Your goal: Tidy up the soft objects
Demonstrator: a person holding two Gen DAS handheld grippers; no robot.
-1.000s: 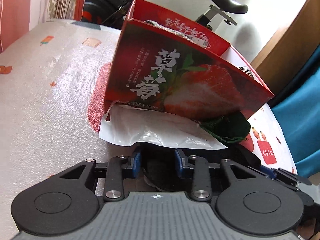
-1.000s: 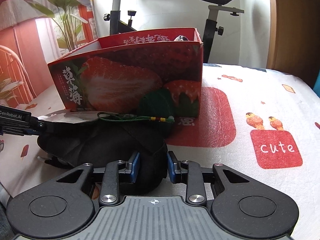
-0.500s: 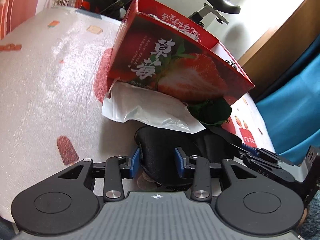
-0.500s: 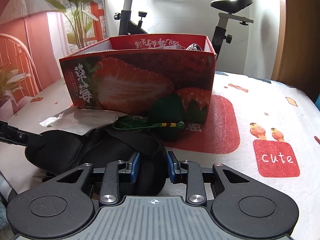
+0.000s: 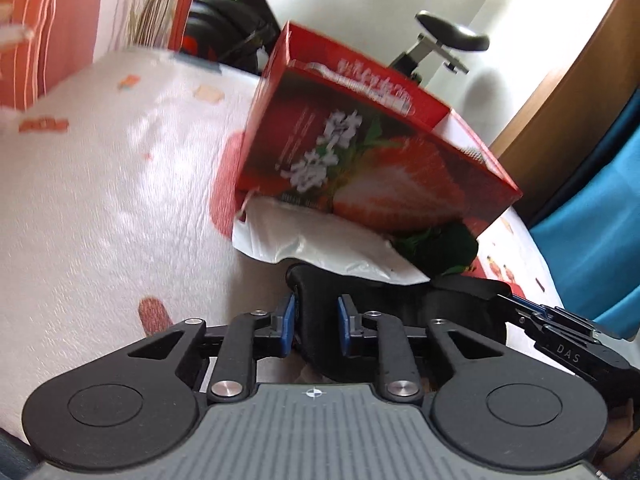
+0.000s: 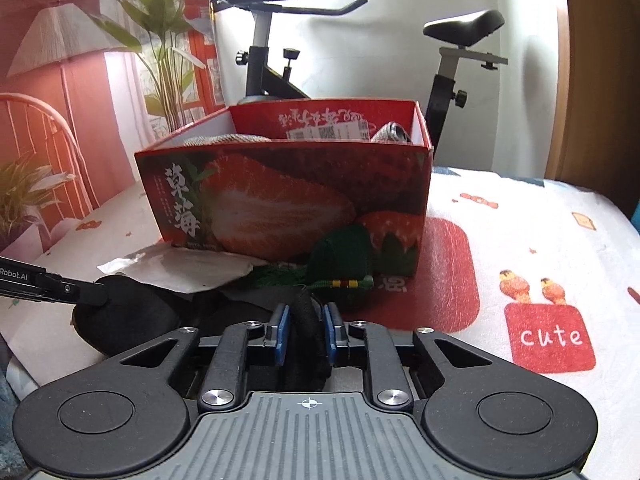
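A black padded fabric piece (image 5: 320, 288), shaped like a sleep mask, lies on the bed in front of the red strawberry box (image 6: 288, 200). My left gripper (image 5: 317, 322) is closing, its blue pads pressing one end of the piece. My right gripper (image 6: 306, 330) is closing too, with the other end (image 6: 306, 320) bunched between its pads. The left gripper's fingers (image 6: 80, 292) reach in from the left of the right wrist view. A green pouch (image 6: 344, 256) with a tassel leans on the box. Grey knitted fabric (image 6: 228, 140) shows inside the box.
A crumpled white plastic bag (image 5: 312, 240) lies partly under the box's front edge. The bed cover (image 6: 520, 220) is white with red prints. An exercise bike (image 6: 272, 60) and a plant (image 6: 160, 40) stand behind the bed. Blue fabric (image 5: 600, 220) hangs at the right.
Both pairs of jaws have narrowed onto the black piece, which now bunches up between the right pads. The left gripper has drawn back from the box, and more of the bed shows.
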